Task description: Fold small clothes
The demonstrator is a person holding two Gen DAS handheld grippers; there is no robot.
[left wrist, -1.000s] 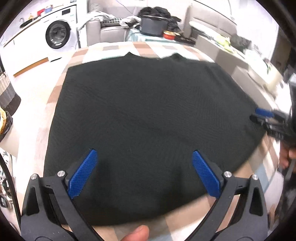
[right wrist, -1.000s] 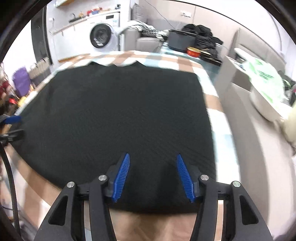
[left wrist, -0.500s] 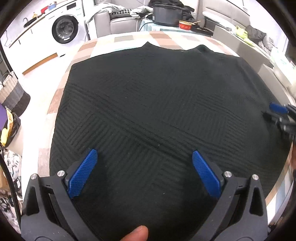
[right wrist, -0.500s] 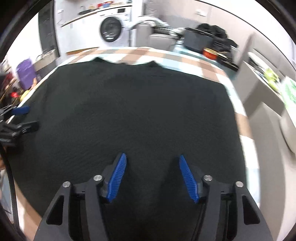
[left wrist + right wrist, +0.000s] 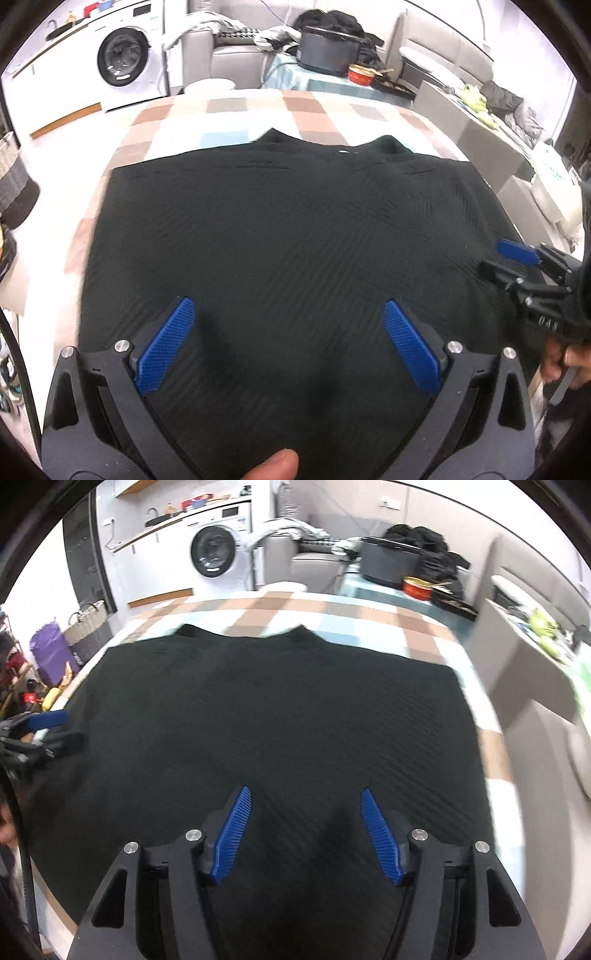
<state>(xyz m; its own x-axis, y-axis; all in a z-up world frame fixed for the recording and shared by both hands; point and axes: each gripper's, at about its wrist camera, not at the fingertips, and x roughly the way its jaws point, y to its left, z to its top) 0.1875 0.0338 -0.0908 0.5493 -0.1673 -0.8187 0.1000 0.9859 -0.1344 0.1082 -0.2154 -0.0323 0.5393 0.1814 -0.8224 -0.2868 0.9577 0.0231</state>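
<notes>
You are hovering both grippers, left gripper and right gripper, w/ jaws apart and empty, over the black garment lying flat on the checked cloth, collar at 12 o'clock, so be pinching both near corners evenly.

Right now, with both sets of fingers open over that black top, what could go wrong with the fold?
The black top lies flat and wide on the checked cloth, so a grab might pinch the cloth too.

The left gripper and right gripper sit over the fabric's body, not an edge; closing there could bunch it.

The top's right side nears the table edge and could slip off.
</notes>
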